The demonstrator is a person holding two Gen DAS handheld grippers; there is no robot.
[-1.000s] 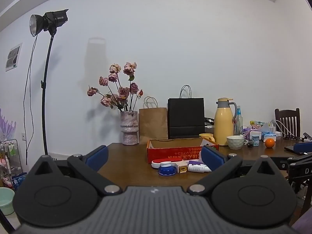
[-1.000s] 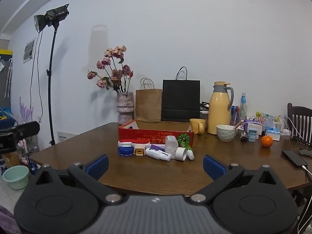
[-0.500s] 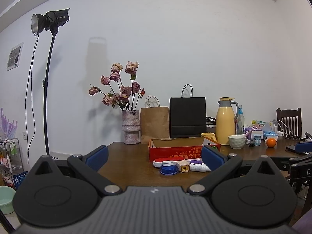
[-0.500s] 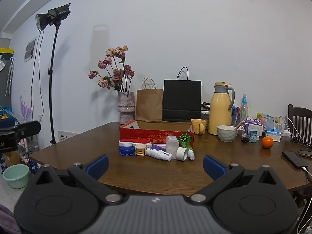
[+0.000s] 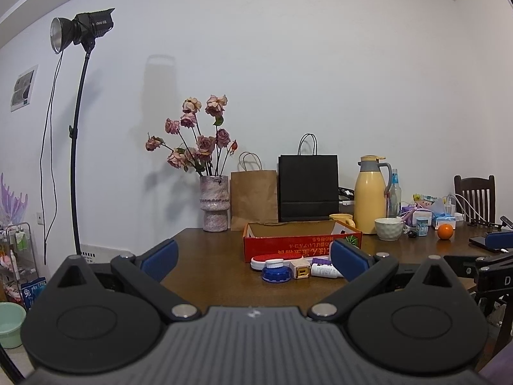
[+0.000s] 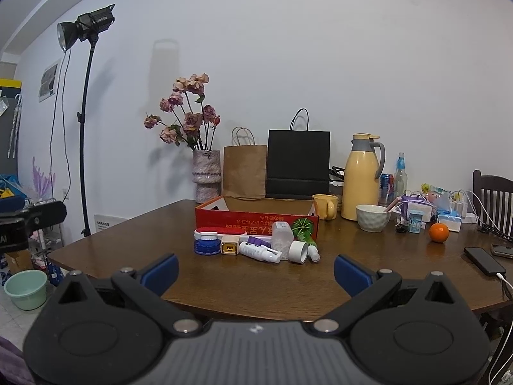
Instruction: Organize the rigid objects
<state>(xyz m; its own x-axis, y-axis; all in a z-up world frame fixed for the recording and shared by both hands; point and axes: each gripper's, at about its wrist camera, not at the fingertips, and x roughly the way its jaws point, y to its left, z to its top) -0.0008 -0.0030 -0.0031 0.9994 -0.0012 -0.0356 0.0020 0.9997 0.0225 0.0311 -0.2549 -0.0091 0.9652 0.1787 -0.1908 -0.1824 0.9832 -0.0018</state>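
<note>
Right wrist view: both tools, right tool (image 6: 255, 271) and left tool (image 5: 253, 256), are hanging apart, empty; approach pending toward items (image 6: 256, 245) fronting box (image 6: 256, 221).

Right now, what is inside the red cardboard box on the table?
From both wrist views only the bare brown inner walls of the red box show. Its floor is hidden by the front wall, so contents cannot be told. The small items lie outside, in front.

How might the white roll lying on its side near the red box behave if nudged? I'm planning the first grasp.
The white roll lies on its side, so it would probably roll. It looks hollow, likely light. The small white bottle is right beside it and may get knocked.
</note>
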